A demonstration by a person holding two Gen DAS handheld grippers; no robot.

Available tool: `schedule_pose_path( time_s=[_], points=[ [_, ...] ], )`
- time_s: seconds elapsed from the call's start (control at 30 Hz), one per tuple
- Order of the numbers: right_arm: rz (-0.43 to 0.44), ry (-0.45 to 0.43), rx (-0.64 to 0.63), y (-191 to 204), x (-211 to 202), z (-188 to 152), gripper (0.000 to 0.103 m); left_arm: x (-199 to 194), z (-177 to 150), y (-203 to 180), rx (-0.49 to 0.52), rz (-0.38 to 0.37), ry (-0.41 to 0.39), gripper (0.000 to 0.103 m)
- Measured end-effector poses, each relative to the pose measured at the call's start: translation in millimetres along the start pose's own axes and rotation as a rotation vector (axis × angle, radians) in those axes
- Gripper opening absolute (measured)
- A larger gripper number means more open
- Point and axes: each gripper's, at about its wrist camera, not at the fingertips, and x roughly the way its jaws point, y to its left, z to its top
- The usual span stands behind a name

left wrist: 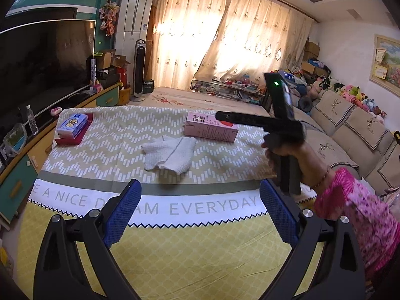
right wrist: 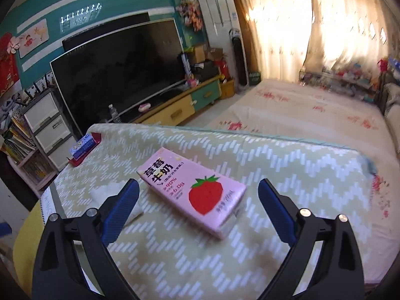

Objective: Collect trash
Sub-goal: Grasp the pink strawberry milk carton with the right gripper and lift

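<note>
A pink strawberry milk carton (right wrist: 192, 192) lies flat on the zigzag tablecloth (right wrist: 275, 170). My right gripper (right wrist: 198, 183) hangs open just above it, a blue pad out to each side of the carton and neither touching it. The left wrist view shows the same carton (left wrist: 211, 127) at the table's far side, partly behind the black right gripper held by a hand (left wrist: 295, 155) in a pink sleeve. A crumpled white tissue (left wrist: 170, 155) lies mid-table, ahead of my left gripper (left wrist: 200, 183), which is open and empty.
A blue tissue pack on a red tray (left wrist: 72, 125) sits at the table's far left corner. A large TV (left wrist: 45, 65) and a low cabinet with a water bottle (left wrist: 32, 120) stand to the left. A sofa (left wrist: 350, 130) with plush toys runs along the right.
</note>
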Motion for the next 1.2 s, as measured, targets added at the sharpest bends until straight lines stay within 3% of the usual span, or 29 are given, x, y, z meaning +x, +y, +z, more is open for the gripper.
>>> schedule_pose_path(
  time_s=[0.1, 0.27, 0.53, 0.77, 0.97, 1.13, 1.17, 1.2],
  points=[
    [0.014, 0.025, -0.014, -2, 13, 7, 0.091, 2, 0, 3, 0.0, 0.009, 0.008, 0.094],
    [0.048, 0.14, -0.042, -4, 26, 3, 0.091, -1, 3, 6, -0.012, 0.016, -0.003, 0.094],
    [0.141, 0.155, -0.124, 37, -15, -32, 0.091, -3, 2, 5, -0.026, -0.006, -0.006, 0.094],
    [-0.001, 0.136, -0.15, 71, -28, -53, 0.09, -10, 0, 5, -0.028, -0.002, -0.016, 0.094],
    [-0.072, 0.155, -0.029, 57, -23, -62, 0.068, -13, -4, 8, -0.037, -0.005, -0.012, 0.094],
    [-0.086, 0.169, 0.011, 56, -14, -63, 0.066, -15, -6, 9, -0.051, -0.014, -0.013, 0.094],
    [-0.089, 0.16, 0.021, 56, -15, -62, 0.054, -16, -6, 9, -0.054, -0.015, -0.015, 0.094],
    [-0.097, 0.146, 0.021, 58, -17, -62, 0.05, -17, -6, 8, -0.057, -0.017, -0.018, 0.094]
  ],
)
